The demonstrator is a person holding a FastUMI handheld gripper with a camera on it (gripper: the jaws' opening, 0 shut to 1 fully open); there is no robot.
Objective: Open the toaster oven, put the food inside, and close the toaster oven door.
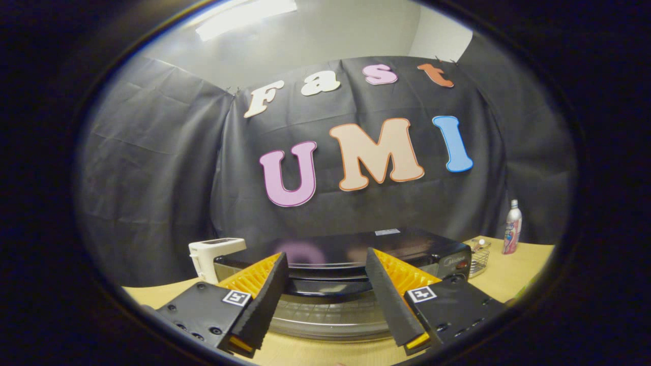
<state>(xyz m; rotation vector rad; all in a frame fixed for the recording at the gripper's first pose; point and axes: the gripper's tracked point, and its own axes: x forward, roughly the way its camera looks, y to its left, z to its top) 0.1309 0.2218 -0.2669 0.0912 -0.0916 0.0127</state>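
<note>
Ribbed tongs [325, 259] spread before glossy black toaster oven [356, 254], handle between

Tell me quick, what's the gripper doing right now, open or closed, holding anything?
Gripper: open, holding nothing; its fingers straddle the toaster oven's door handle without pressing on it.

— What sits ahead of you?
— Your black toaster oven [351, 254] stands on the wooden table.
— And its door?
— Its glass door [330, 310] faces you, handle between your spread fingers.
</note>
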